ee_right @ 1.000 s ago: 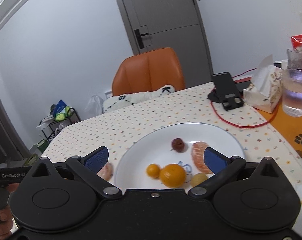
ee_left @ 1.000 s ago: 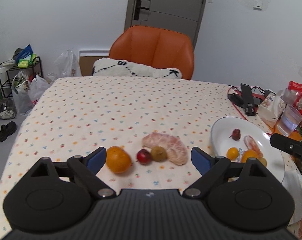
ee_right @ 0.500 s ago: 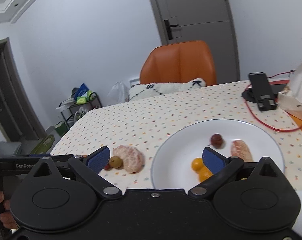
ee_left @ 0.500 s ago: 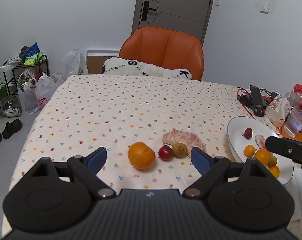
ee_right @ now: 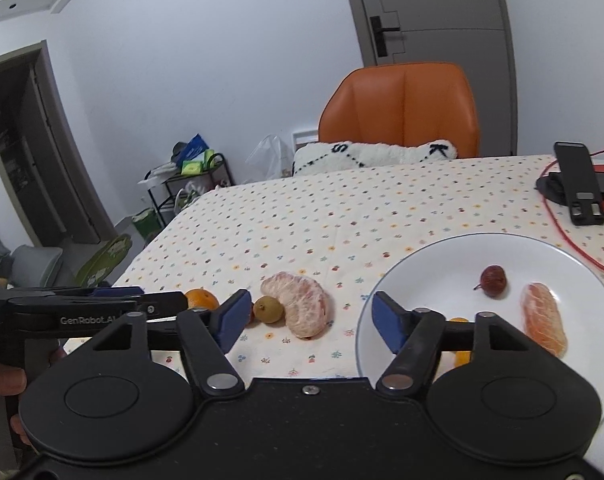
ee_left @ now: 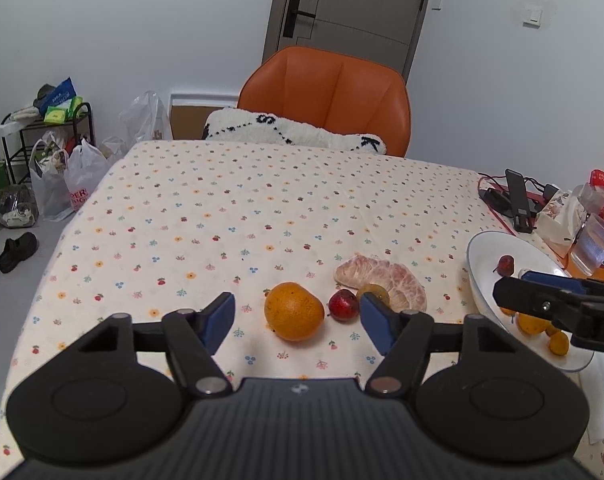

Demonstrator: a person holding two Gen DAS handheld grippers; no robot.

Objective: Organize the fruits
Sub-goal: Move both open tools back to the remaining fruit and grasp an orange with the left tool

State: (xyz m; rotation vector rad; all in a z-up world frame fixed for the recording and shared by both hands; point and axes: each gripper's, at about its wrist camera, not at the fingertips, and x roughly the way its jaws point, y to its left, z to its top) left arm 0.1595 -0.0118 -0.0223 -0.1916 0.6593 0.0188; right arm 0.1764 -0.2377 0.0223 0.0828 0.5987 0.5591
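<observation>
We see four fruits lying loose on the dotted cloth of the surface (ee_left: 262, 208): a round orange (ee_left: 294, 311) with a dimpled skin, a small glossy red fruit (ee_left: 343, 305) just to its right, an olive-green one (ee_left: 374, 293) touching the peeled pomelo piece (ee_left: 382, 277), whose pale pink segments curve like a crescent. The left claw (ee_left: 298, 320) hangs low in front of them with its blue pads spread wide and nothing between them; the orange and the red fruit sit in the gap as seen from its camera.

The right wrist view gives us what the left one cuts off: the whole white plate (ee_right: 434, 264), with a dark red fruit (ee_right: 493, 280) on its stem and an orange-pink peeled segment (ee_right: 544, 318) well apart from it, plus a bit of small orange fruit mostly hidden behind the right claw (ee_right: 308, 318). That claw is also wide and empty, and it straddles the plate's left rim. Only the left view shows the glass of water (ee_left: 596, 244) and snack packets past the plate. A phone stand (ee_right: 578, 188) with a red cable appears in both.
</observation>
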